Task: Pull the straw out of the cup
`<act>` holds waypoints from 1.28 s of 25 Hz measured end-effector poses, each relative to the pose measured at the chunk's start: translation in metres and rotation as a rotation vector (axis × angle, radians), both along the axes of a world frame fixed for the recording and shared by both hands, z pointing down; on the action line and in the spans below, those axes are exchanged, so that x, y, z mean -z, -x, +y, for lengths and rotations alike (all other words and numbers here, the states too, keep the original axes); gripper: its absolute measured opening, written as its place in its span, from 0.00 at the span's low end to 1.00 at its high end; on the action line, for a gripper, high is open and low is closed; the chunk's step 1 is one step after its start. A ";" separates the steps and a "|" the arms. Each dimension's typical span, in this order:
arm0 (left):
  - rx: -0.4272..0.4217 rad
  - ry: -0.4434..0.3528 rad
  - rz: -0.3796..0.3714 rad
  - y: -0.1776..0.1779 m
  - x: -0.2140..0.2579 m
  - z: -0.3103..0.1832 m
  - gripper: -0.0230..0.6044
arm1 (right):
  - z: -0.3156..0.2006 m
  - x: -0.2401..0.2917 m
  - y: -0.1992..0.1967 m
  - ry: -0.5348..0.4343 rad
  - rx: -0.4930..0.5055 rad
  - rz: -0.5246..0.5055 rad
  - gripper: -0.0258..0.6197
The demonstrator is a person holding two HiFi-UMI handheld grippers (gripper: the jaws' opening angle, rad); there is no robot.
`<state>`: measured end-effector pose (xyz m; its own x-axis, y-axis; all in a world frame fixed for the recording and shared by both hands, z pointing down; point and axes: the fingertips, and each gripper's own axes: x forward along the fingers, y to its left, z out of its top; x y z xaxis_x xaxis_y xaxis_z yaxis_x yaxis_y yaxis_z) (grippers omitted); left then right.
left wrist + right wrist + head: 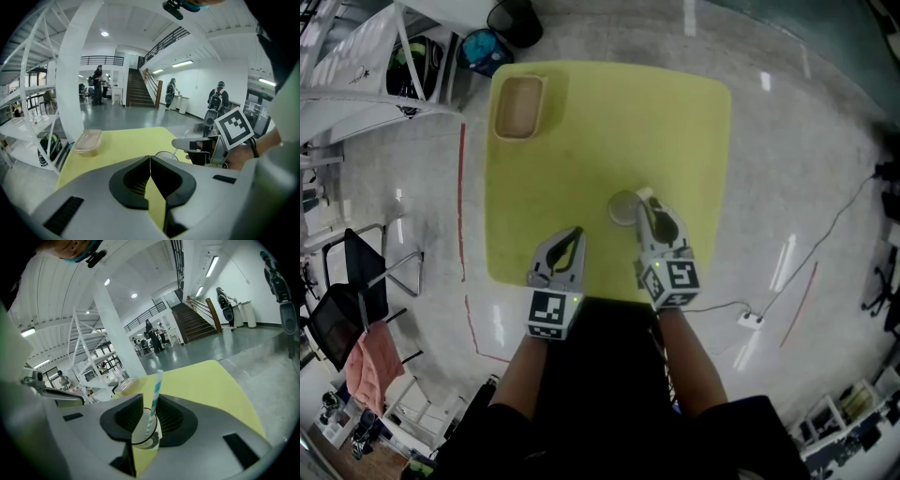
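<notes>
A paper cup (140, 420) stands on the yellow table (609, 122) with a blue-and-white striped straw (156, 385) upright in it. My right gripper (150, 399) is over the cup's near rim, its jaws on either side of the straw. The right pad lies close against the straw, while a gap shows on the left side, so it is open. In the head view the cup (622, 208) sits just ahead of the right gripper (649, 206). My left gripper (578, 232) hovers to the cup's left near the table's front edge, shut and empty, its tips (150, 159) meeting.
A shallow tan container (518, 106) sits at the table's far left corner. White shelving (366, 66) and bins stand beyond that corner; a black chair (356, 281) is on the left. A cable and socket (750, 319) lie on the floor at the right.
</notes>
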<state>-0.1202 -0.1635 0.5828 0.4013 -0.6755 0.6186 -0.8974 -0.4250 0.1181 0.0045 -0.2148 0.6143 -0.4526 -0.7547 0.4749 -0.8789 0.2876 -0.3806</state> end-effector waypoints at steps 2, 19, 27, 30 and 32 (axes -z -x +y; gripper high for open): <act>0.003 0.000 0.001 0.002 0.000 0.001 0.11 | 0.001 0.000 0.001 0.001 0.003 0.007 0.18; 0.014 0.002 0.006 0.006 -0.001 0.006 0.11 | 0.004 -0.002 0.003 0.006 -0.003 0.028 0.10; 0.014 -0.006 0.007 0.007 0.001 0.009 0.11 | 0.006 0.000 0.005 0.001 0.000 0.033 0.10; 0.017 -0.011 0.011 0.007 0.004 0.009 0.11 | 0.007 0.003 0.005 -0.002 0.005 0.037 0.10; 0.016 -0.015 0.013 0.007 0.006 0.009 0.11 | 0.007 0.006 0.005 -0.006 0.004 0.036 0.10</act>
